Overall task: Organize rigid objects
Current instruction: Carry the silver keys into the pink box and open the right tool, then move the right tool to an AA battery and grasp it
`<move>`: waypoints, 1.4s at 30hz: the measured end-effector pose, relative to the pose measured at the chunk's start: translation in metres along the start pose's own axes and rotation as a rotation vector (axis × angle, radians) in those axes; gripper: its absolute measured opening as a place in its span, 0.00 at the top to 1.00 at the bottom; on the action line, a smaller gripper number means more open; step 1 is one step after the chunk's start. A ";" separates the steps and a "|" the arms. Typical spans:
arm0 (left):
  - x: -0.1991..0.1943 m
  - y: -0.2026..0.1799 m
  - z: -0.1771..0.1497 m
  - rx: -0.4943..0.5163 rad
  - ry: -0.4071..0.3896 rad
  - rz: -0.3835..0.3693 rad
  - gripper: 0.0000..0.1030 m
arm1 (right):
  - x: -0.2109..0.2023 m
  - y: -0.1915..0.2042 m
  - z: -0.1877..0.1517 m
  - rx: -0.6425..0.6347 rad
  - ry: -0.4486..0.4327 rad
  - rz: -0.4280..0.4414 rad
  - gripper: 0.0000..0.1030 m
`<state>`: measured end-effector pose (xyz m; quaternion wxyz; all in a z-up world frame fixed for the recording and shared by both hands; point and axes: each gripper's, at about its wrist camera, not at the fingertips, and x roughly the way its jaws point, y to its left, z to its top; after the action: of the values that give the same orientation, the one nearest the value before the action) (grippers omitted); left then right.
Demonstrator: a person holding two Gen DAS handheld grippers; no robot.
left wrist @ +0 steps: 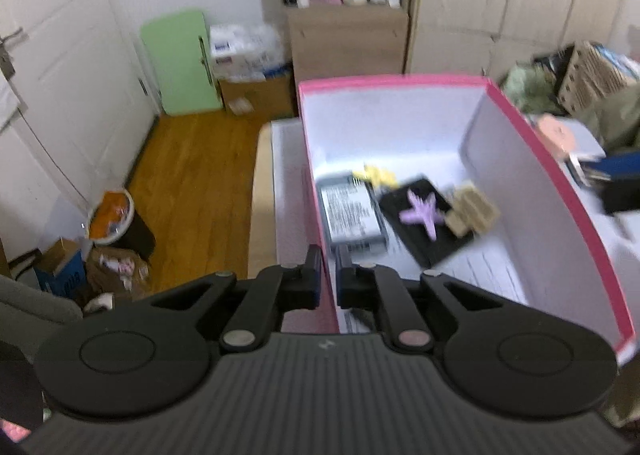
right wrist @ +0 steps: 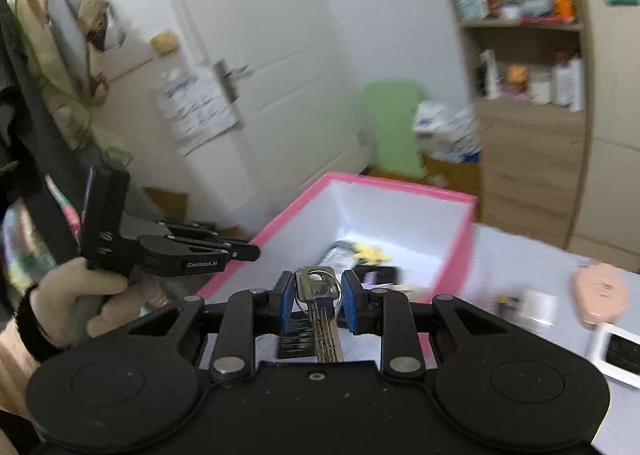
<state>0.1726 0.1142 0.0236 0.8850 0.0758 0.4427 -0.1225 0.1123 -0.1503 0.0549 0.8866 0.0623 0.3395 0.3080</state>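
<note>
Pink-rimmed box (left wrist: 560, 159) with white inner walls, and inside it a lilac star-shaped piece (left wrist: 422, 213) on a black slab (left wrist: 428, 227). Something yellow (left wrist: 378, 175) behind it, too blurred to name. Silver keys (right wrist: 320, 303) between blue pads (right wrist: 286, 301) on a black gripper (right wrist: 316, 305). Pale green panel (left wrist: 182, 61) against the white wall, honey-brown wooden floor (left wrist: 192, 183), a salmon-pink case (right wrist: 598, 293) on the pale grey-lilac tabletop (right wrist: 520, 255).

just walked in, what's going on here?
A person is sorting small items into a pink box, one handheld gripper per hand. The right gripper holds keys above the table, near the box. The left gripper pinches the box's left wall. A purple star toy and other bits are already inside.
</note>
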 end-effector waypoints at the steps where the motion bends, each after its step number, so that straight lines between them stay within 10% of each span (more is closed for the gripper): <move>1: 0.001 -0.001 -0.004 0.005 0.022 0.001 0.93 | 0.015 0.002 0.005 0.007 0.035 0.012 0.71; 20: 0.017 0.003 -0.019 -0.080 0.123 -0.004 0.94 | 0.192 -0.003 0.044 0.183 0.293 -0.003 0.69; 27: 0.015 0.003 -0.019 -0.063 0.120 -0.005 0.94 | 0.114 -0.021 0.037 0.256 0.148 0.099 0.65; 42: 0.016 -0.005 -0.018 -0.067 0.136 0.039 0.95 | -0.016 -0.042 -0.027 0.047 0.046 -0.068 0.57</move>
<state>0.1666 0.1116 0.0001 0.8571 0.0628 0.5042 -0.0849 0.1071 -0.1963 0.0296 0.8868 0.0644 0.3688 0.2708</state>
